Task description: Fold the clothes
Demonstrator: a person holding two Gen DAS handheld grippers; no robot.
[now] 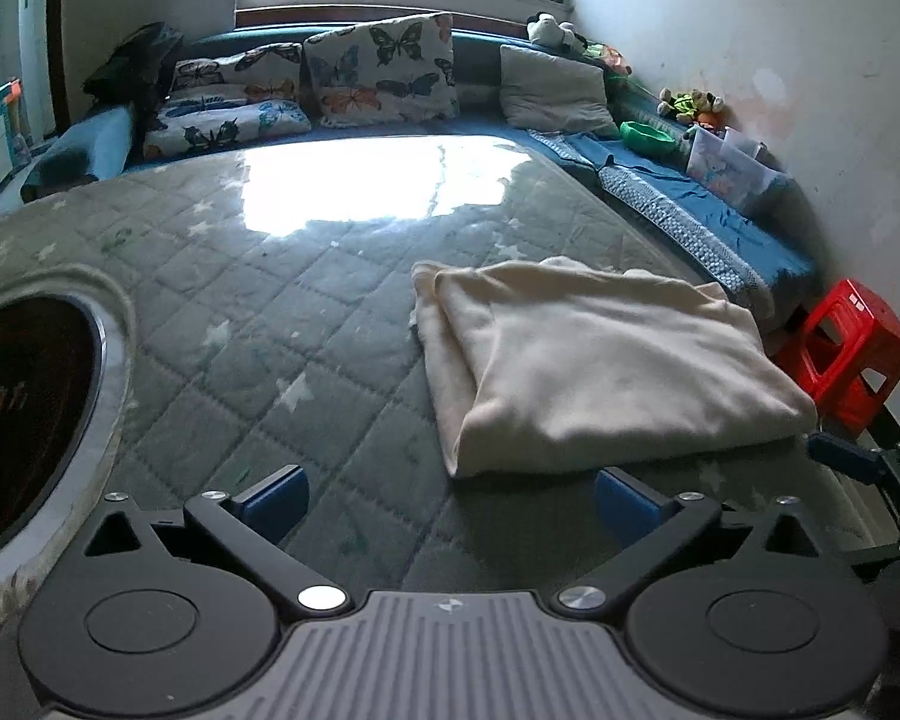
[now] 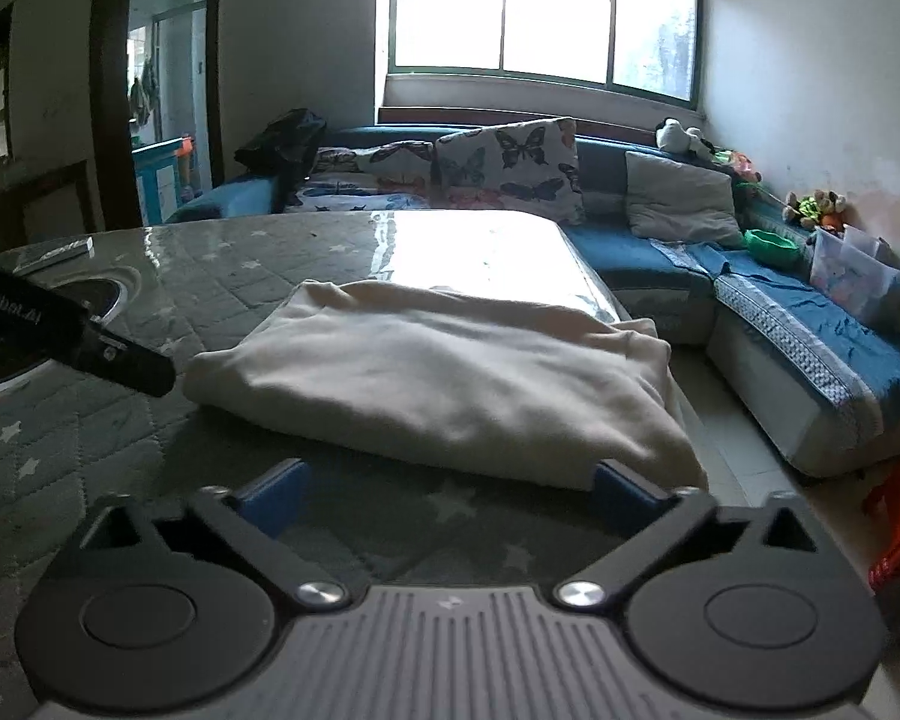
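Observation:
A cream garment [image 1: 600, 360] lies folded into a thick rectangle on the quilted green table cover [image 1: 270, 312], near the table's right edge. My left gripper [image 1: 450, 501] hovers just short of its near left corner, open, with nothing between the blue pads. From the right wrist the same garment [image 2: 450, 378] fills the middle, and my right gripper [image 2: 450, 495] is open at its near edge, the right pad close to the cloth. The right gripper's blue finger [image 1: 840, 450] shows at the right in the left wrist view. The left gripper's black body [image 2: 72, 336] crosses the left side.
A round dark opening [image 1: 24, 420] is set in the table at the left. A blue corner sofa [image 2: 780, 324] with butterfly cushions [image 1: 384, 69] runs behind and to the right. A red plastic stool [image 1: 846, 348] stands on the floor beside the table.

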